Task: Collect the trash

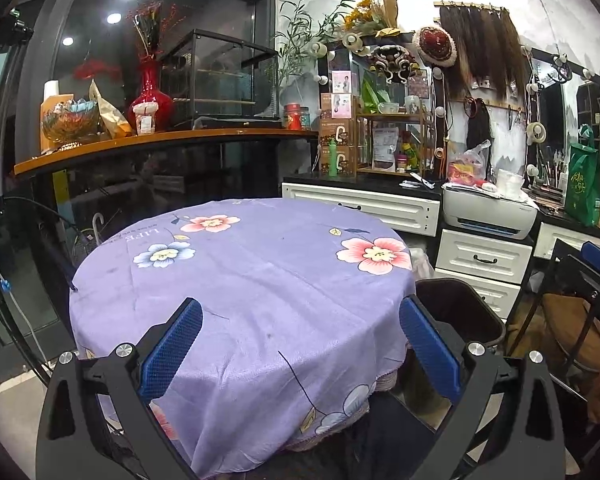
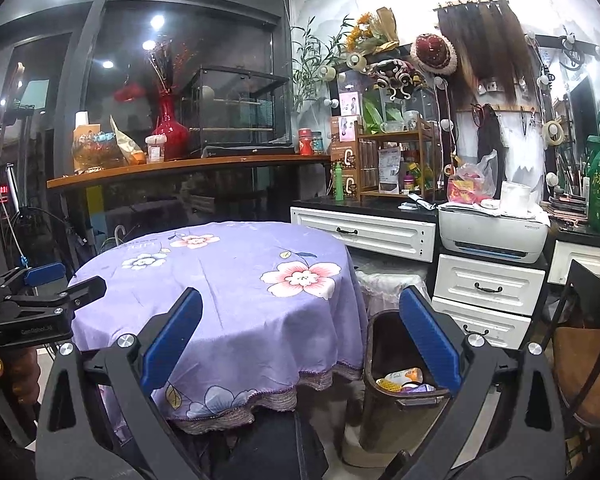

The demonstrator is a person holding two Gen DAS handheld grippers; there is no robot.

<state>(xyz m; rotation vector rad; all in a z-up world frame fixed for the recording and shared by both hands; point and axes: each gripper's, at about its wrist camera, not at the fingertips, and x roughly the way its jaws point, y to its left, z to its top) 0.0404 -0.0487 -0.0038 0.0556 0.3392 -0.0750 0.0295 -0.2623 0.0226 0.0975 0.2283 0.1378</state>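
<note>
A round table (image 1: pixel 240 280) under a purple flowered cloth fills the middle of the left wrist view; nothing lies on its top. My left gripper (image 1: pixel 300 344) hangs open above the table's near edge, empty. A dark trash bin (image 2: pixel 396 392) stands on the floor right of the table (image 2: pixel 220 280); wrappers (image 2: pixel 402 380) lie inside it. My right gripper (image 2: pixel 300 340) is open and empty, spanning the table's right edge and the bin. In the left wrist view the bin (image 1: pixel 460 312) shows only its dark rim. The left gripper (image 2: pixel 44 300) also shows at the far left of the right wrist view.
White drawers (image 2: pixel 488 288) and a printer (image 2: pixel 496 232) stand behind the bin. A wooden shelf (image 1: pixel 160 144) with a red vase (image 1: pixel 150 100) runs behind the table. A dark chair frame (image 1: pixel 572 300) is at the right. A hand (image 2: pixel 4 372) holds the left gripper.
</note>
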